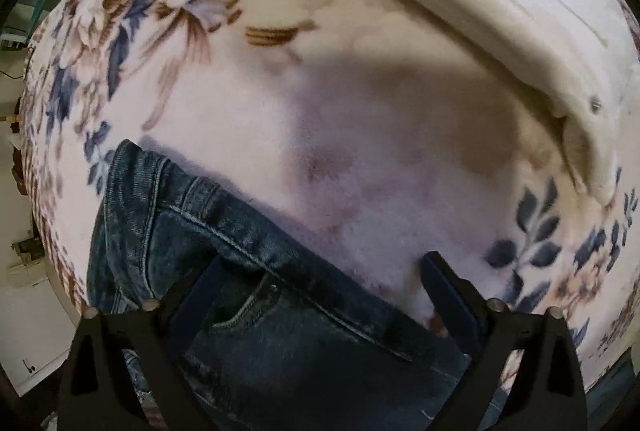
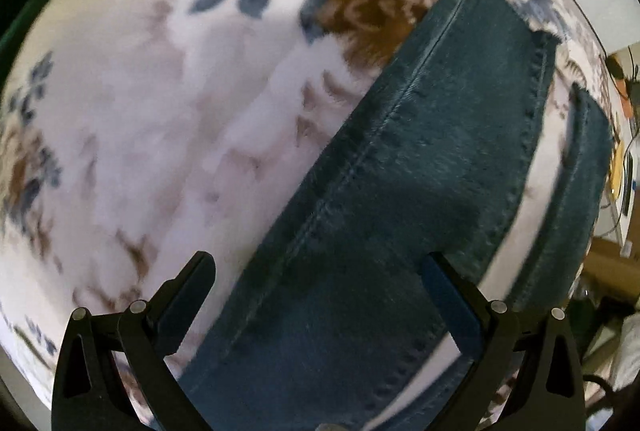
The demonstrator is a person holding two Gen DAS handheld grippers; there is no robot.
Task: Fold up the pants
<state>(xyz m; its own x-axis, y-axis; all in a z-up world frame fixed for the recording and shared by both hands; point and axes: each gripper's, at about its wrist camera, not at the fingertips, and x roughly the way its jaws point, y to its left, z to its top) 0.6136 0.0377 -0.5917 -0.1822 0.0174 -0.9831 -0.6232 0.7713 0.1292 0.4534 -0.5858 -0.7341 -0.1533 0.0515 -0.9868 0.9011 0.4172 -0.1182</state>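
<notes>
- A floral fleece blanket [image 1: 340, 151] covers the whole surface; a cream garment [image 1: 460, 3] crosses the upper right of my left view.
- My left gripper [image 1: 320, 271] is spread wide, holding nothing, with the jeans [image 1: 248, 271] waistband at lower left between my fingers.
- My right gripper [image 2: 320, 271] gapes too; 1 leg's long axis climbs from bottom centre to upper right.
- I judge both equally near, each at 1 end.
</notes>
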